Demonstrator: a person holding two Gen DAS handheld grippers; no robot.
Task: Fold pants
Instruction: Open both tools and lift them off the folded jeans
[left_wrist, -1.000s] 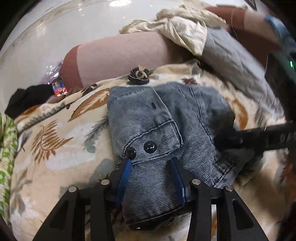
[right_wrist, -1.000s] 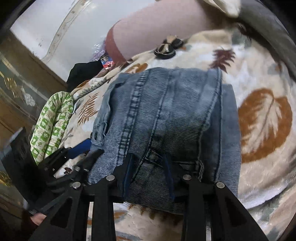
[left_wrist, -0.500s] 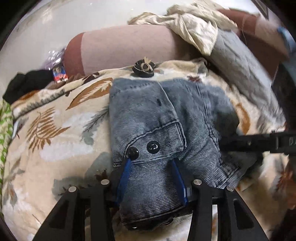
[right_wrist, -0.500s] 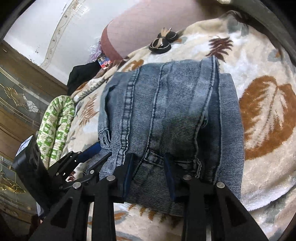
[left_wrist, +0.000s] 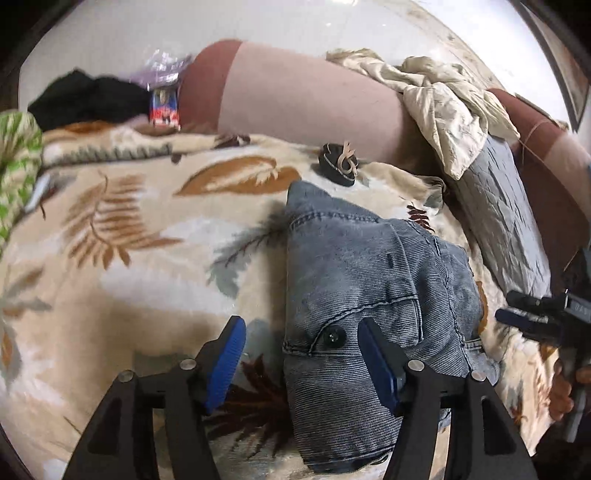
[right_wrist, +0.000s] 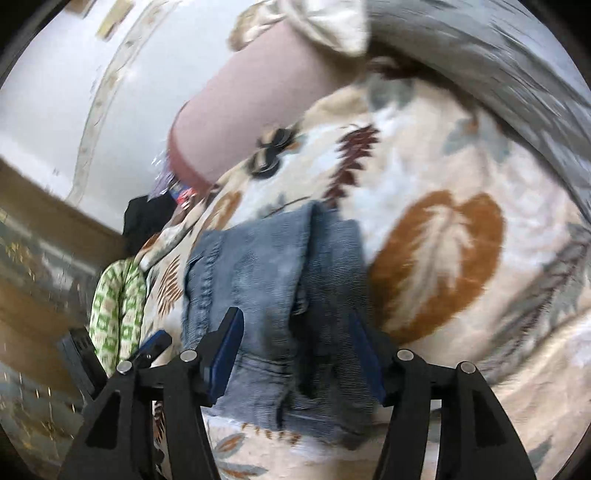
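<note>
Folded blue denim pants (left_wrist: 354, 295) lie in a compact bundle on the leaf-patterned blanket (left_wrist: 122, 258). My left gripper (left_wrist: 299, 363) hovers over the bundle's near left corner, its jaws opening; the blue pads (left_wrist: 227, 360) stand apart from the cloth, the left one over bare blanket. In the right wrist view the pants (right_wrist: 273, 295) lie under my right gripper (right_wrist: 293, 354), whose jaws are opening too, with denim between the pads but not pinched. The right gripper (left_wrist: 532, 317) also shows at the right edge of the left wrist view, clear of the pants.
A pink bolster pillow (left_wrist: 306, 99) lies behind the pants, with a crumpled cream cloth (left_wrist: 443, 107) and a grey quilted cover (left_wrist: 502, 218) to its right. A small dark hair accessory (left_wrist: 338, 164) sits near the bolster. Black clothing (left_wrist: 88, 98) and a green patterned cloth (left_wrist: 14, 166) lie at the left.
Both grippers have let go of the denim and widened their jaws. Each has drawn back and rolled, the left sliding leftward off the bundle, the right pulling away to the right.
</note>
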